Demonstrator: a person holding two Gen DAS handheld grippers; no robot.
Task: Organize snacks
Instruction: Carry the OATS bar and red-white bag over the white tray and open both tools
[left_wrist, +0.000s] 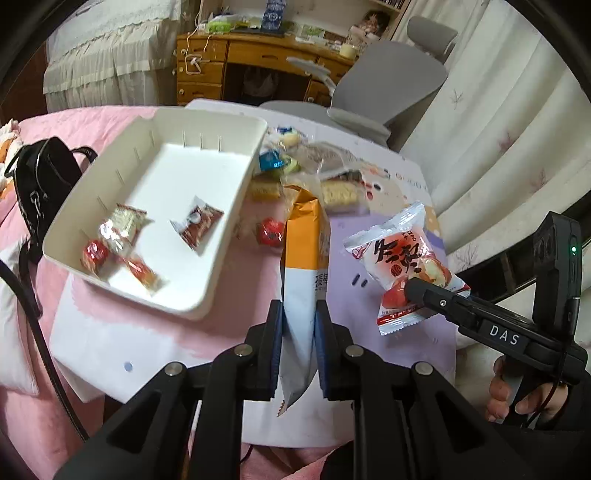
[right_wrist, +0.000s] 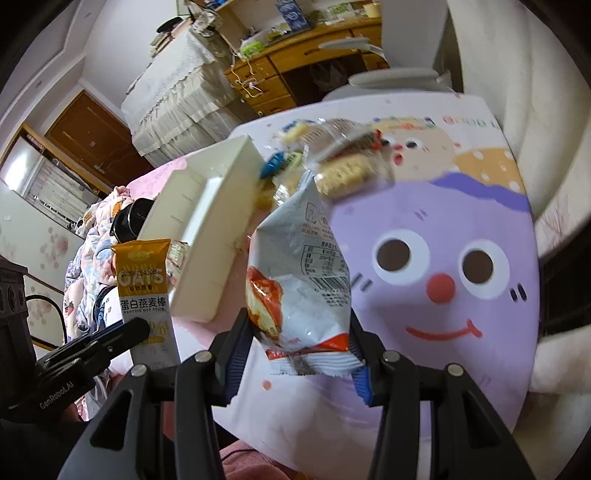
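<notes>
Left gripper: fingers closed on the oat bar, an orange-and-white stick pack, held lengthwise between the pads and lifted off the table. In the right wrist view the same bar stands at lower left, beside the tray's near corner.

Right gripper: fingers clamped on the pouch, a white-and-red puffed packet with a barcode on its back, gripped at its lower seam and held above the table. In the left wrist view the pouch shows its printed front, to the right of the oat bar, apart from it.

Tray: white, rectangular, ribbed inner walls, lying on the table's left part. Contents: five small wrapped snacks – three red-and-clear near the left end, one pale above them, one brown-and-white nearer the middle.

Loose snacks: a heap on the table just beyond the tray's right end; includes biscuit packs, a blue-wrapped piece and one red sweet near the tray's long side.

Table cover: cartoon face print, purple and white.

Black bag: on the pink bedding, left of the tray.

Hand: grips the right gripper's handle, lower right.
</notes>
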